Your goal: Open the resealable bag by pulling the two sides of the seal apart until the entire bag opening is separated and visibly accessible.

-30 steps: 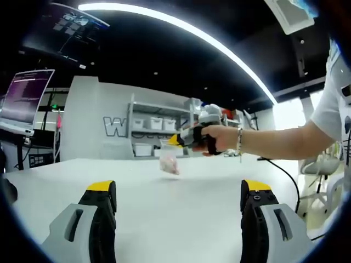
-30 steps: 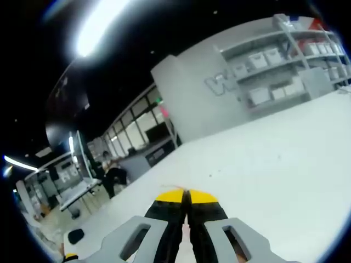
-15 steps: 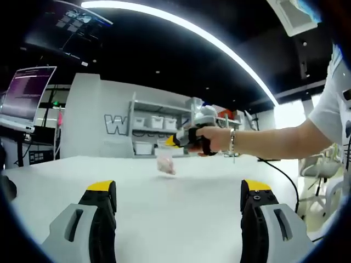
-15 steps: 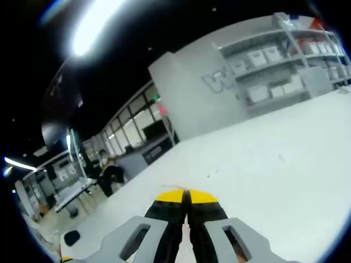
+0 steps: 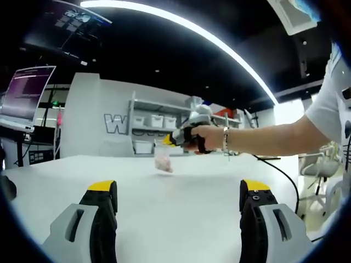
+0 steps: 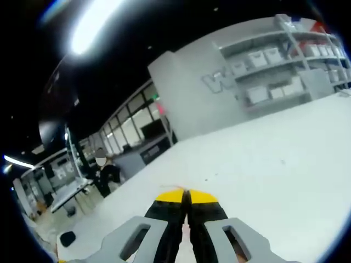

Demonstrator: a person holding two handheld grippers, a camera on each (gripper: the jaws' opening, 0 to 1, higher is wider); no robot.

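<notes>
White tabletop (image 5: 175,208) spreads ahead of the left gripper (image 5: 176,192) in the left gripper view, its yellow-tipped jaws spread wide with nothing between them. Well beyond them, a person's hand (image 5: 205,138) holds the right gripper (image 5: 171,140), and the resealable bag (image 5: 163,161) hangs from its tip above the table.

In the right gripper view, the right gripper (image 6: 186,196) has its jaws pressed together, a thin edge of the bag (image 6: 176,188) pinched at the tips.

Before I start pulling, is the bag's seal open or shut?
Cannot tell: the bag hangs small and far from the right gripper, its seal pinched there.
</notes>
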